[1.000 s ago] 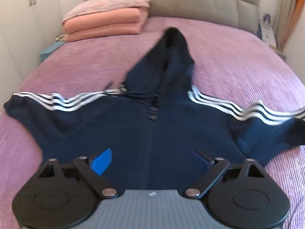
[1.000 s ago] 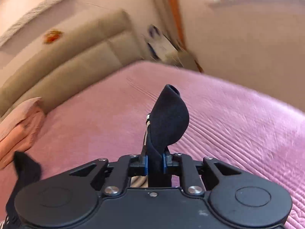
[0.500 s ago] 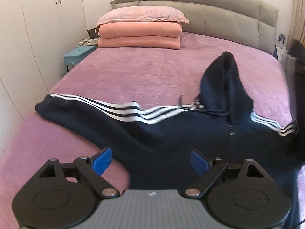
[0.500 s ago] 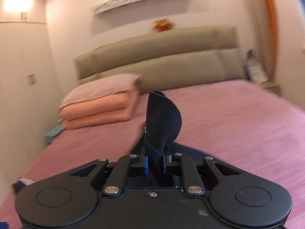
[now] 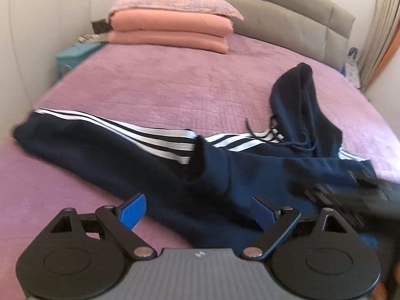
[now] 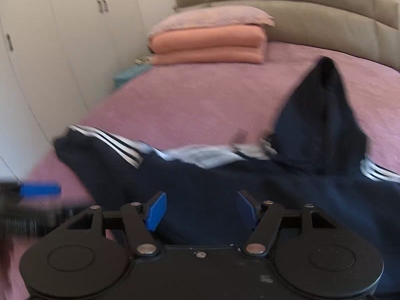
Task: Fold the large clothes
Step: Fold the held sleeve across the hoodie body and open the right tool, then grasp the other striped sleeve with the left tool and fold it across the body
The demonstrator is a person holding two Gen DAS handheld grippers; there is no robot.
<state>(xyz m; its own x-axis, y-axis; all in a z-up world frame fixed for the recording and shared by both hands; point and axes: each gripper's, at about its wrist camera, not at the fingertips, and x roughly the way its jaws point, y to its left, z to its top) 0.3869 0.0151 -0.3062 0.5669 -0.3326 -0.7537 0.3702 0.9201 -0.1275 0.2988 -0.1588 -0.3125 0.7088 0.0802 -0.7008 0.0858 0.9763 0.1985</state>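
Observation:
A navy hooded jacket [image 5: 250, 175] with white sleeve stripes lies on the purple bed [image 5: 175, 87]. One sleeve [image 5: 100, 135] stretches left. The other sleeve [image 5: 212, 165] lies folded across the chest, cuff up. The hood [image 5: 300, 105] points toward the headboard. My left gripper [image 5: 197, 212] is open and empty, low over the jacket's near edge. My right gripper [image 6: 200, 207] is open and empty, just above the jacket body [image 6: 225, 187]; it shows blurred at the right of the left wrist view [image 5: 350, 195]. The left gripper's blue pad [image 6: 40, 188] shows in the right wrist view.
Folded pink blankets and a pillow [image 5: 172, 27] are stacked at the head of the bed by the grey headboard [image 5: 287, 17]. A teal bedside table [image 5: 77, 52] and white wardrobes [image 6: 50, 50] stand on the left. A bag [image 5: 352, 62] sits at the far right.
My right gripper has opened and let go of the sleeve cuff, which now lies folded across the jacket. Both grippers have shifted left and lower over the jacket.

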